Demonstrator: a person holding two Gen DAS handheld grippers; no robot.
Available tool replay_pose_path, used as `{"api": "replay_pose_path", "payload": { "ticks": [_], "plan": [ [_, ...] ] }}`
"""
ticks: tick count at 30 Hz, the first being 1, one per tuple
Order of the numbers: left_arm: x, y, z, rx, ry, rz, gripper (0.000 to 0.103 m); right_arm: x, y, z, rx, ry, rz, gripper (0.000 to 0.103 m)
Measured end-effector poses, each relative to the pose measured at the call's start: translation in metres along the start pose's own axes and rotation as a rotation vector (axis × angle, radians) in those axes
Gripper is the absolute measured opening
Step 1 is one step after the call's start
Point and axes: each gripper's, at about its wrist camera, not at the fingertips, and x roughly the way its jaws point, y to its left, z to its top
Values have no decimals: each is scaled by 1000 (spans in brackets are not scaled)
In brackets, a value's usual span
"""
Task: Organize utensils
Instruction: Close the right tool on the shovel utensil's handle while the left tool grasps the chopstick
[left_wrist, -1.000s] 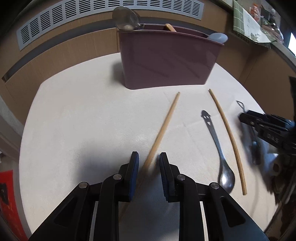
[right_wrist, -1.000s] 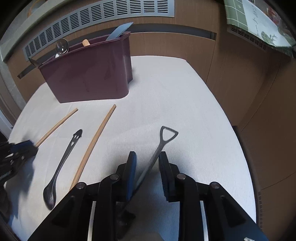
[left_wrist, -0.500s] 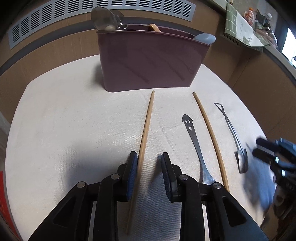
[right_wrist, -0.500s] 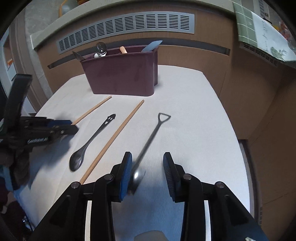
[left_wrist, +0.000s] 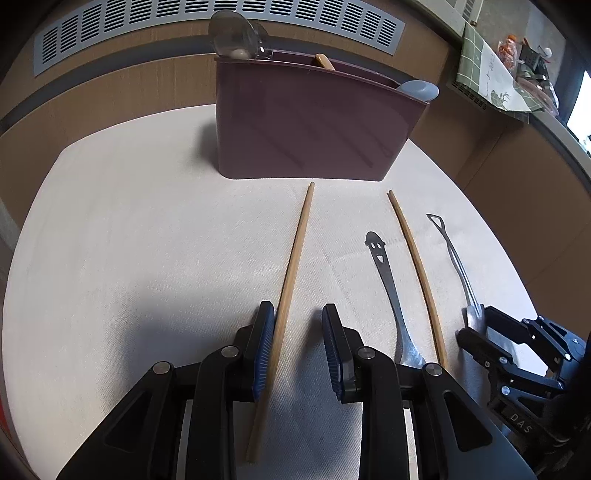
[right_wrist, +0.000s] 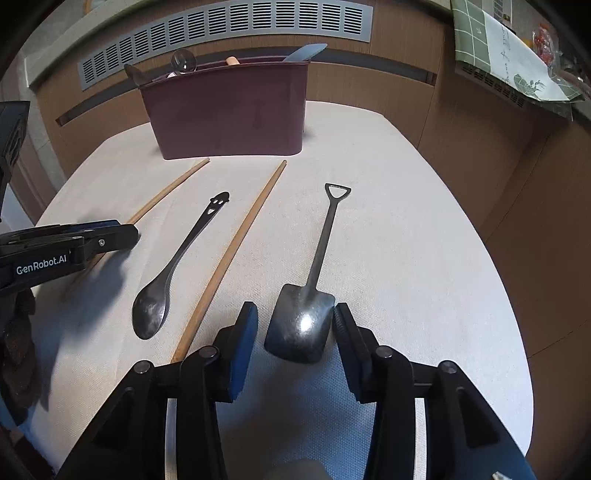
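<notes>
Utensils: chopstick (left_wrist: 291, 273) between left claw (left_wrist: 298, 347) pads, maroon caddy (left_wrist: 310, 122) beyond

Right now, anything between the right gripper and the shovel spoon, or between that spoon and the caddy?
Nothing visible. The shovel spoon lies flat with its blade already between the right gripper's open jaws, which have just been opening. Only bare cloth lies between it and the maroon caddy.

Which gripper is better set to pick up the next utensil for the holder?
Left, probably: the left gripper already straddles a chopstick, one pad touching it. The right gripper must span the shovel spoon's wide blade.
</notes>
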Motion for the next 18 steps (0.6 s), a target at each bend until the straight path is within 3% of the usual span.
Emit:
{"api": "replay_pose_path", "payload": {
  "ticks": [5, 7, 11, 15, 18],
  "plan": [
    [0, 2, 0, -6, -1, -11, 28, -9, -8, 3, -87, -29, -9, 27],
    [-1, 3, -1, -8, -5, -15, 29, -19, -15, 10, -91, -72, -11, 2],
    [-1, 3, -1, -10, -6, -17, 29, -42, -26, 30, -88, -163, 18, 3],
    [-1, 4, -1, -7, -6, -26, 29, -46, -27, 45, -105, -187, 52, 3],
    [-1, 3, -3, 9, -14, -26, 32, -38, -32, 43, -104, -150, 106, 18]
  ]
}}
